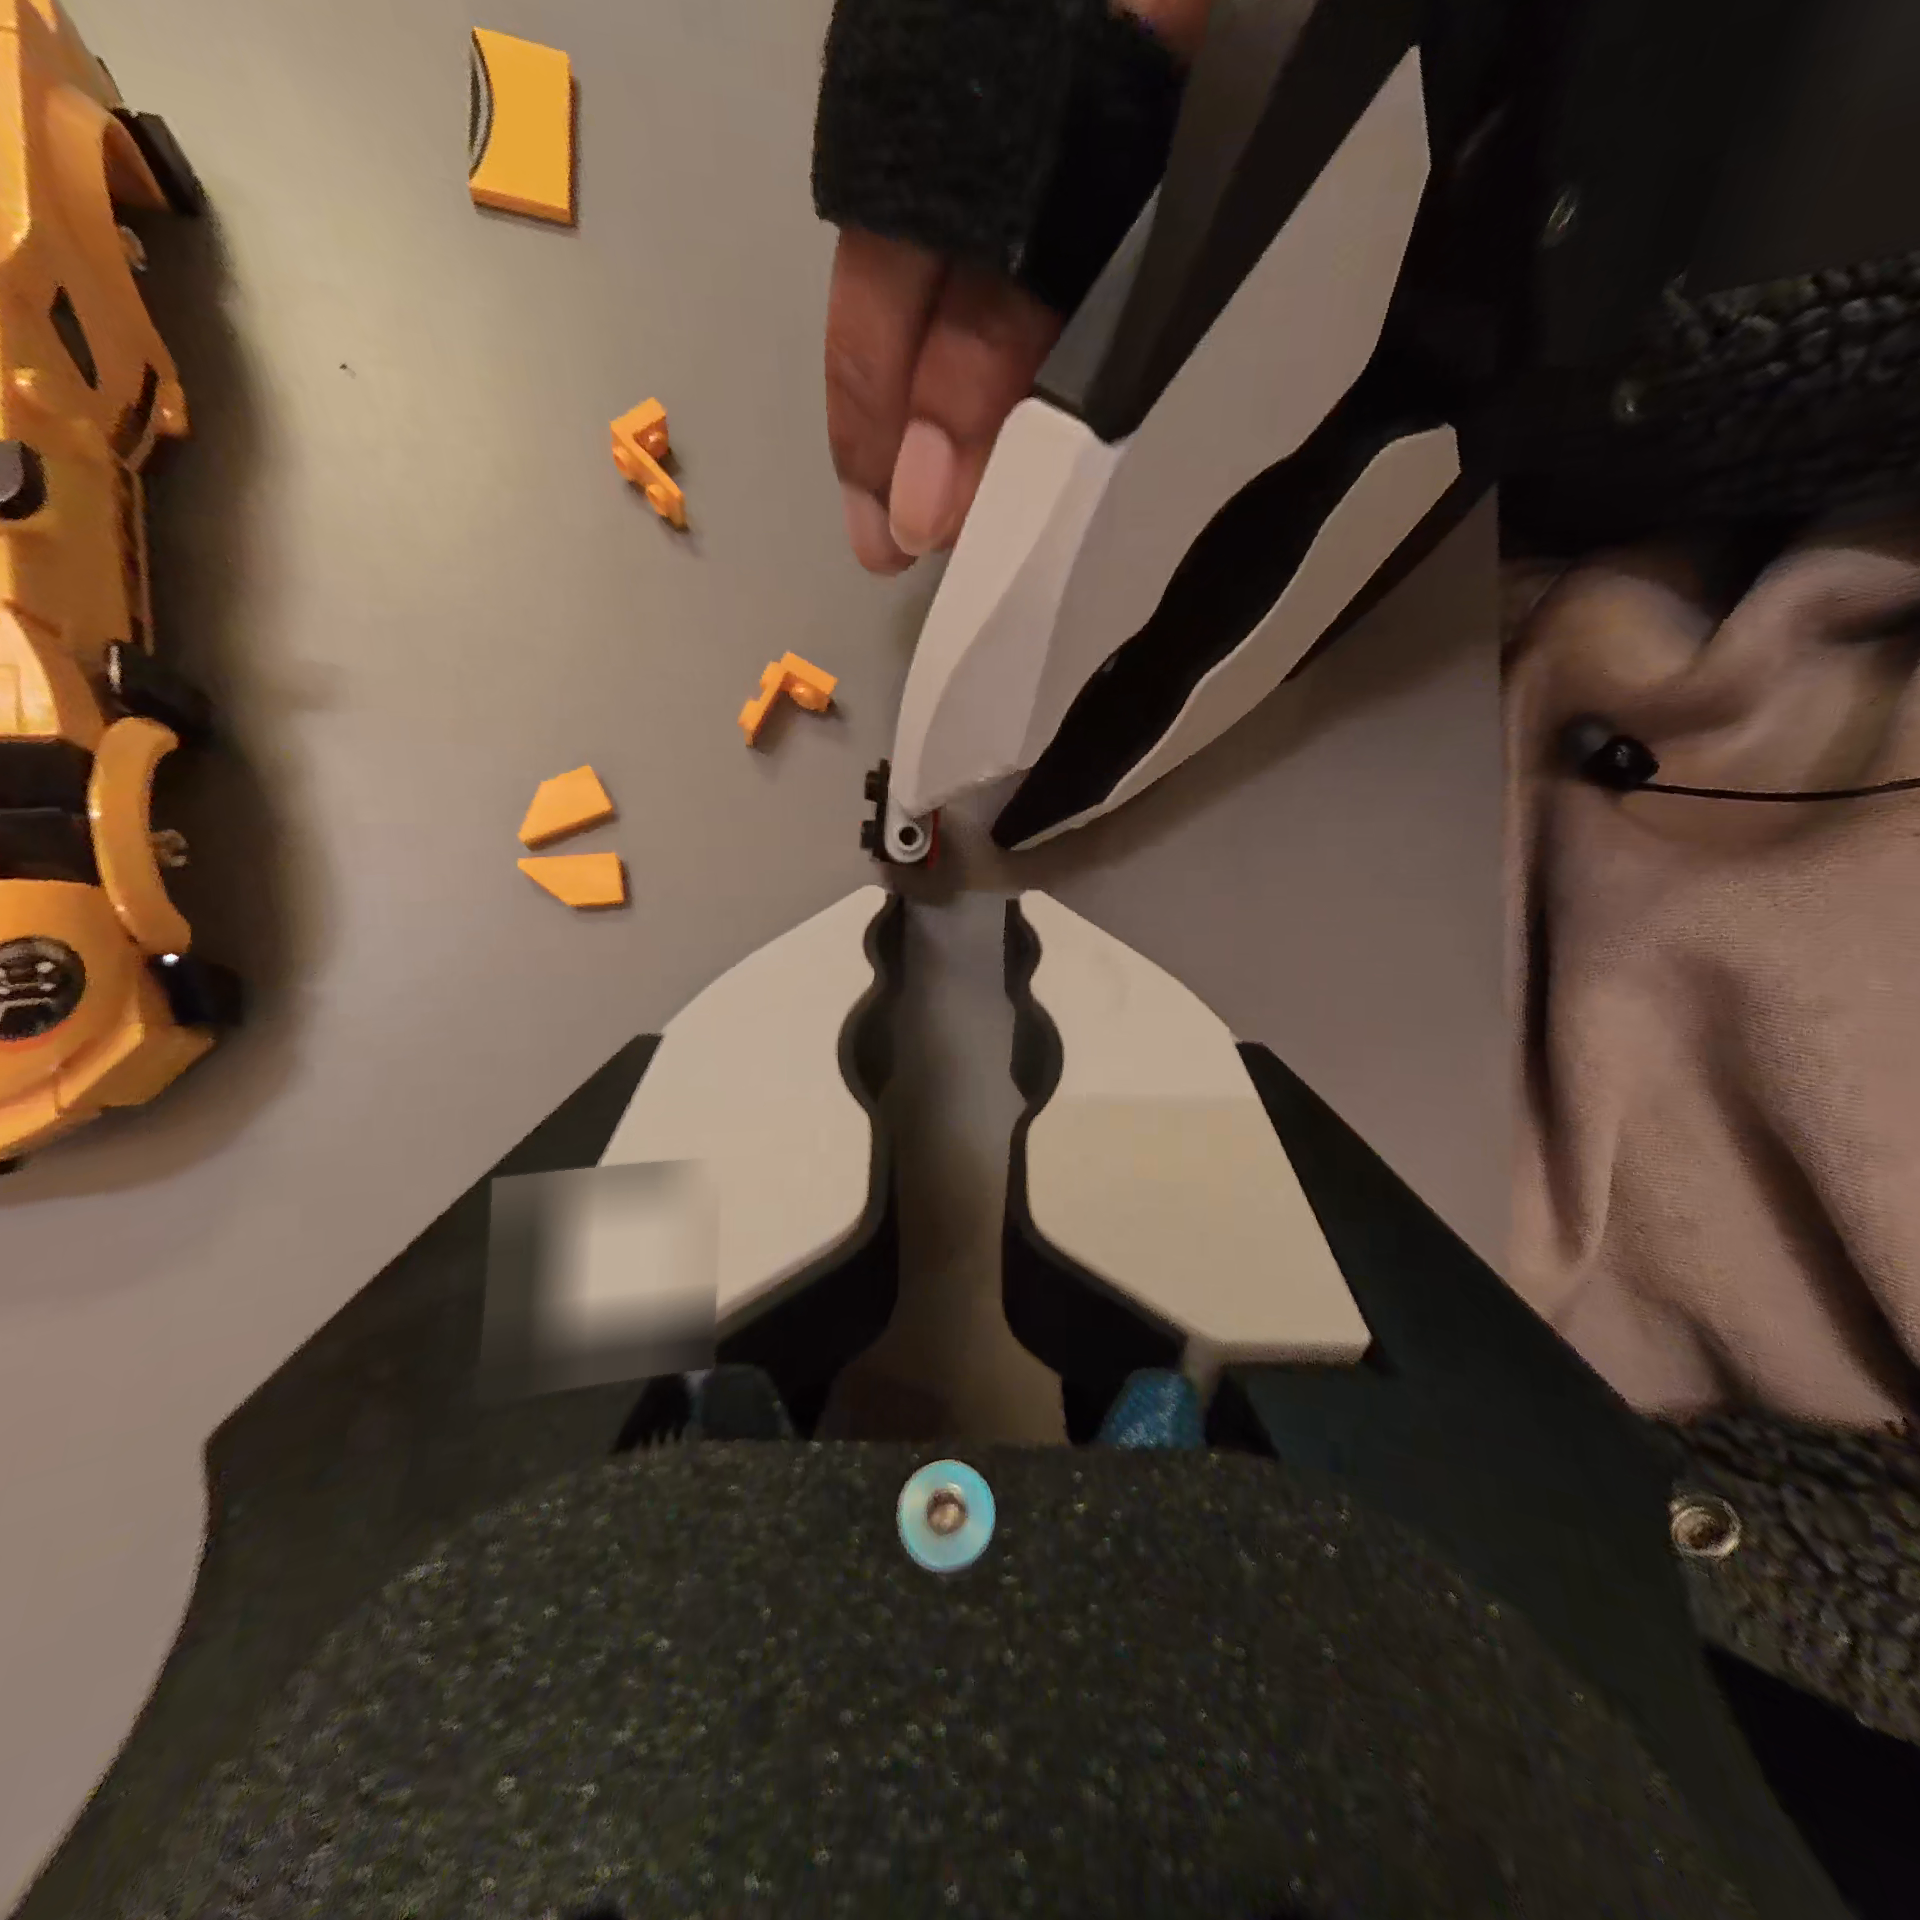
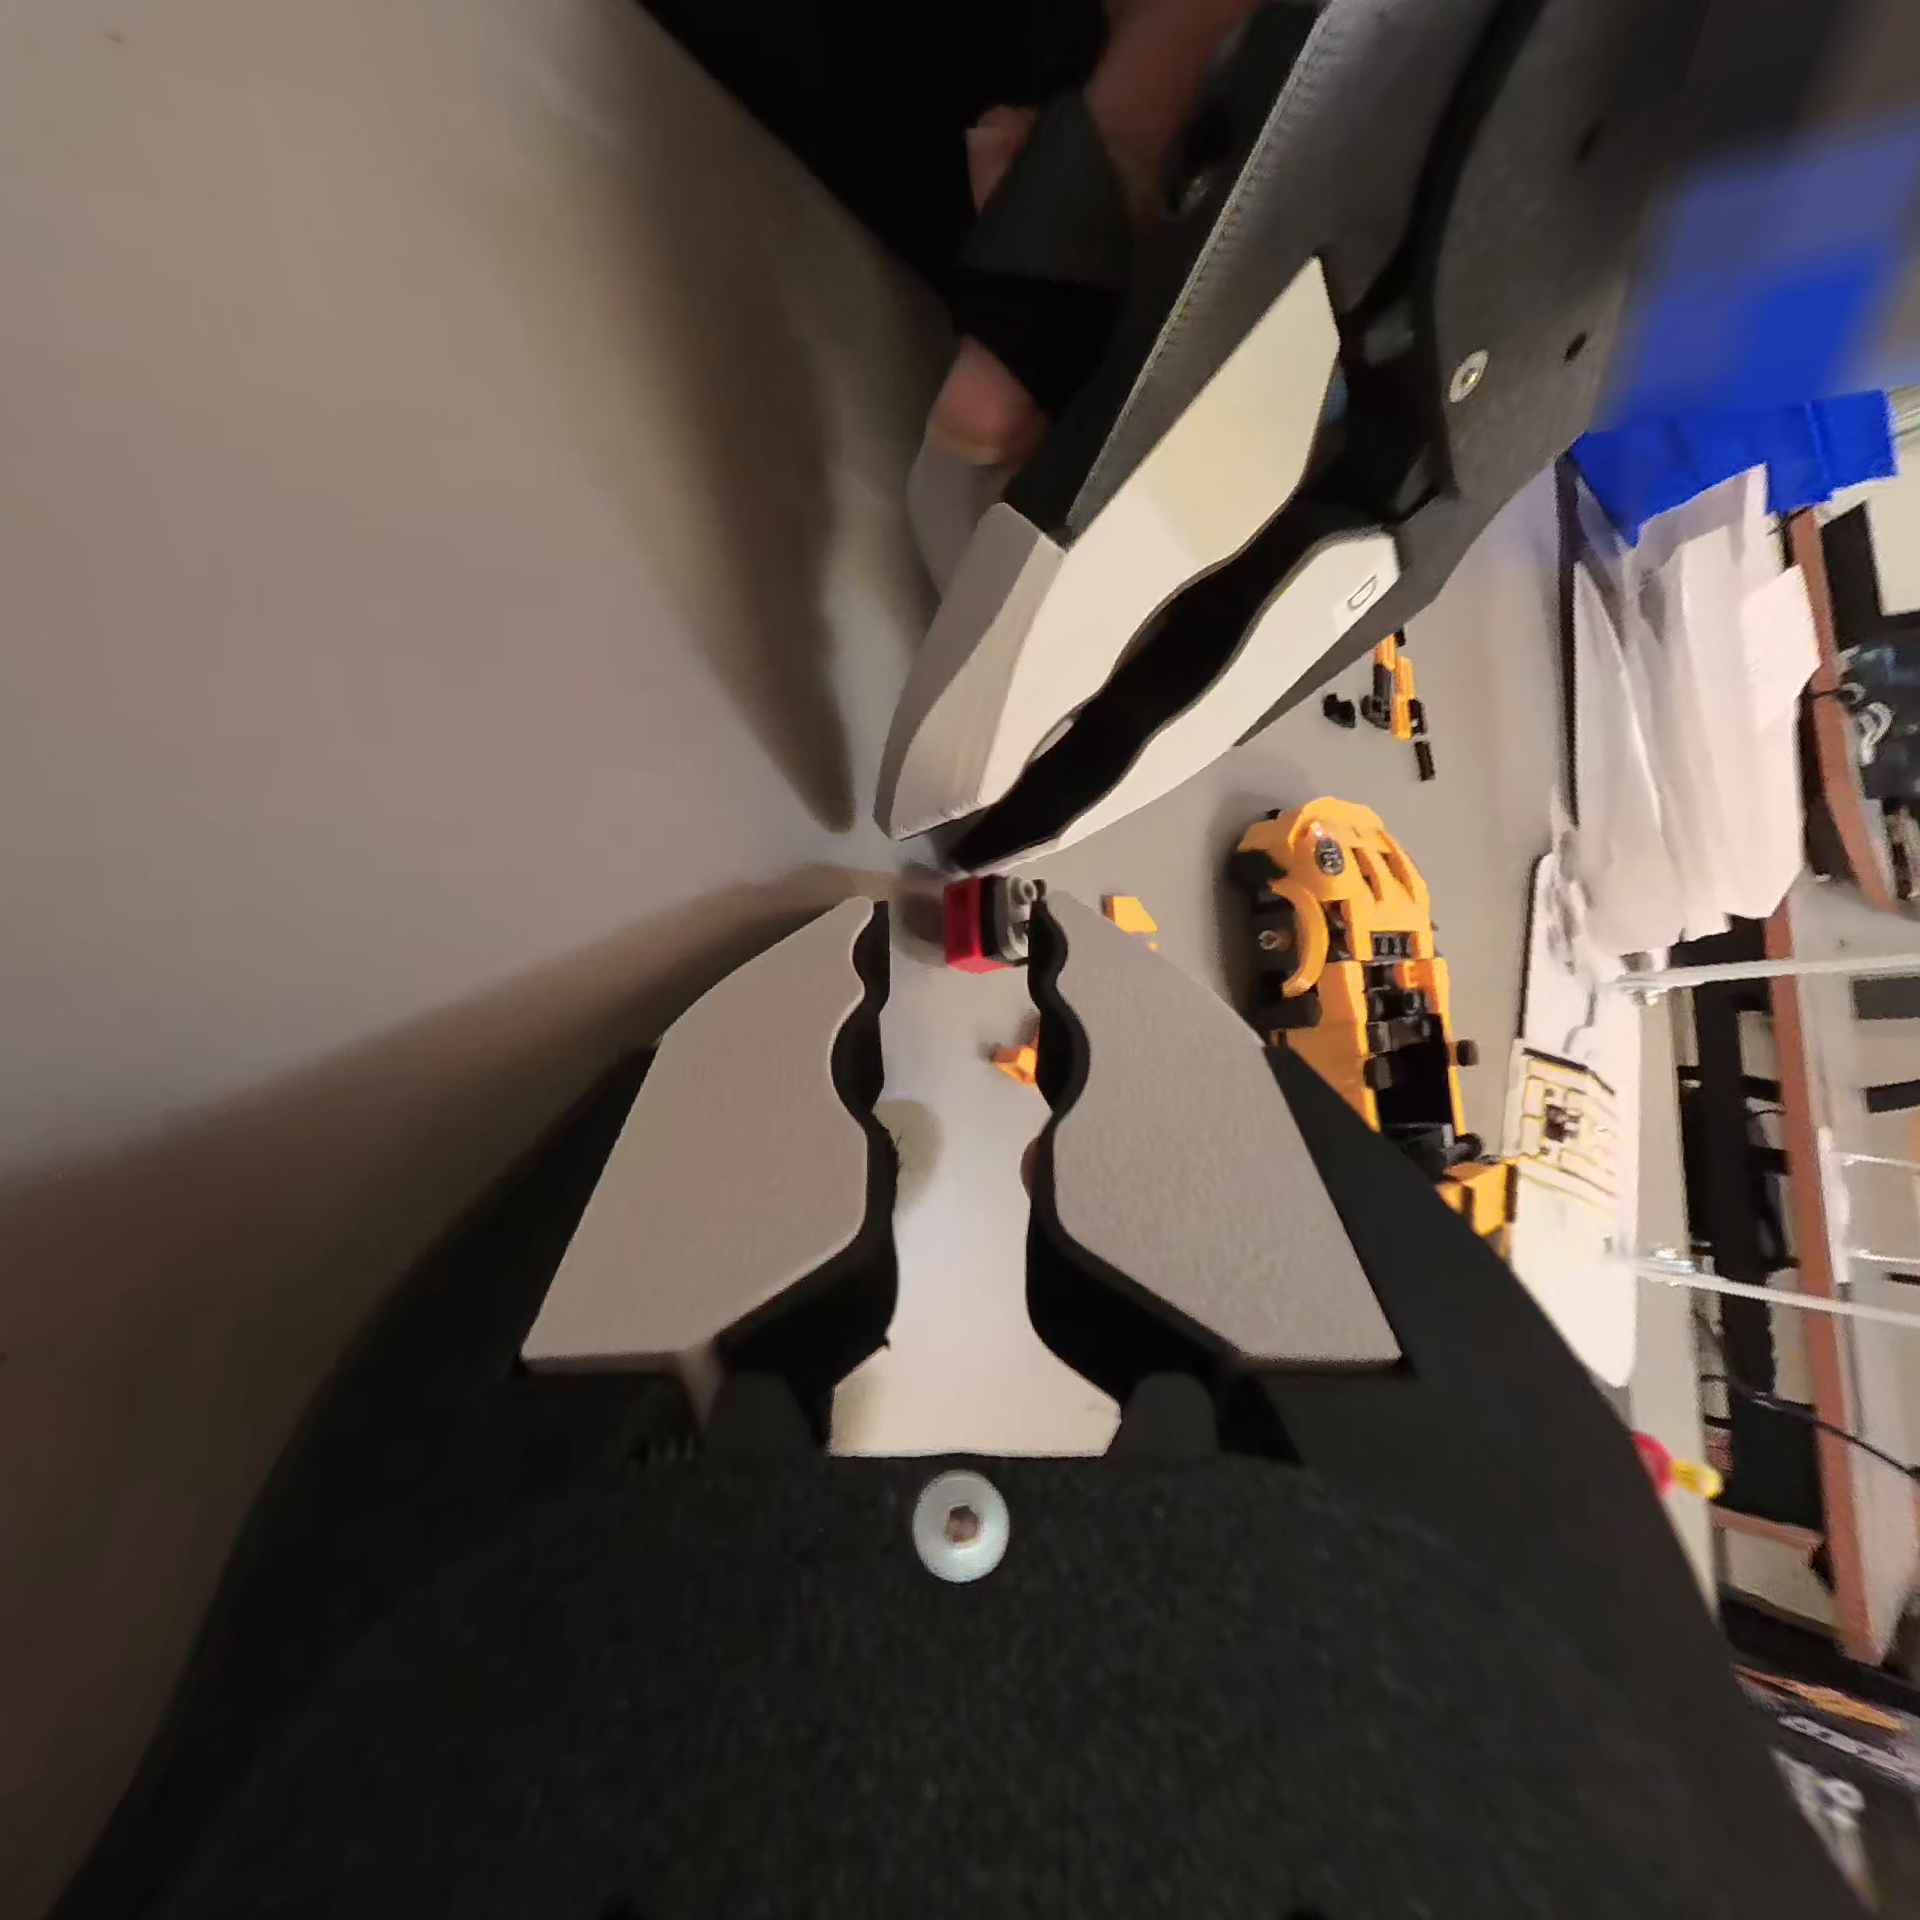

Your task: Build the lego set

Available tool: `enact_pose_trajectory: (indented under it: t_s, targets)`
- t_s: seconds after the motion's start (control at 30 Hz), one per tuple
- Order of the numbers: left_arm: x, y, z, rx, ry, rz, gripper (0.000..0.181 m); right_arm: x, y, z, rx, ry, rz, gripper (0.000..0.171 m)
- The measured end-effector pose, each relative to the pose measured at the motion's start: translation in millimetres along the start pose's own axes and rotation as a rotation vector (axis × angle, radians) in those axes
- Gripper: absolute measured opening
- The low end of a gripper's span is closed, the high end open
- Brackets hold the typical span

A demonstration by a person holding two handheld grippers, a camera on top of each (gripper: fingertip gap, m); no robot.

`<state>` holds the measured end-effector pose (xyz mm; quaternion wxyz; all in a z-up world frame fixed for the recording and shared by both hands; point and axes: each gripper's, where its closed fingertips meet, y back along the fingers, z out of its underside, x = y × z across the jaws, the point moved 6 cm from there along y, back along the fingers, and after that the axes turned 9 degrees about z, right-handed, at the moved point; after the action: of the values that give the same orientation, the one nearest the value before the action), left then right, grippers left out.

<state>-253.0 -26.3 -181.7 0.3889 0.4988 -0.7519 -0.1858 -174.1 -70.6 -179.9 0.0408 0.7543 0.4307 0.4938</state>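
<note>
Orange plastic everywhere on the left of the left wrist view: the part-built orange and black lego car (image 1: pixel 73 644) lies along the left edge of the grey tabletop (image 1: pixel 343 1299). Right of it, loose orange pieces, well apart from each other: a curved orange slope panel (image 1: pixel 522 127) up top, two small orange bracket pieces (image 1: pixel 646 459) (image 1: pixel 787 694) mid-frame, two flat orange wedge plates (image 1: pixel 567 806) (image 1: pixel 578 879) side by side lower down.

Centre: left gripper (image 1: pixel 948 902) has its white fingers parted with a clear gap, nothing between the tips. Just beyond the tips sits the small red, grey and black brick assembly (image 1: pixel 902 826). The right gripper (image 1: pixel 961 821) comes in from the upper right with one fingertip touching that assembly; its tips are apart here too. A bare fingertip of a hand in a black fingerless glove (image 1: pixel 914 436) rests against that gripper's finger. Far right: beige fabric with a black cord (image 1: pixel 1714 935).

Right wrist view, left to right: blurred pale surface, then the right gripper's own tips, parted, with the brick assembly between them against the right-hand finger. Whether it is actually clamped: can't tell. The left gripper's tips hang just above it. Car further right, white papers (image 2: pixel 1662 727) and blue tape (image 2: pixel 1745 457) beyond.
</note>
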Motion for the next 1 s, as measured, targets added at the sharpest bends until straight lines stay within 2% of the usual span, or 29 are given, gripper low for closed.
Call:
enact_pose_trajectory:
  t_s: [0.37,0.43,0.5,0.57,0.8,1.0]
  targets:
    - [-8.4,-4.9,-9.5,-0.007,-0.11,-0.153,0.029,7.3,3.2,2.2,0.021,-0.163,-0.061,0.024]
    - [-9.8,-5.5,-10.5,-0.002,-0.103,-0.16,0.024,11.0,4.7,5.2,0.014,-0.161,-0.04,0.025]
    - [-11.4,-5.1,-10.3,0.003,-0.086,-0.16,0.012,11.8,5.7,8.7,0.007,-0.159,-0.025,0.025]
    - [-10.2,-3.9,-10.2,0.018,-0.037,-0.102,0.012,13.2,7.1,8.7,0.018,-0.164,-0.01,0.025]
    - [-3.8,12.6,-20.0,0.253,0.297,0.363,0.012,23.6,16.5,-2.1,0.095,-0.129,0.026,0.032]
    - [3.8,12.5,-23.5,0.31,0.378,0.558,0.012,24.6,22.5,-12.8,0.178,-0.104,-0.014,0.028]
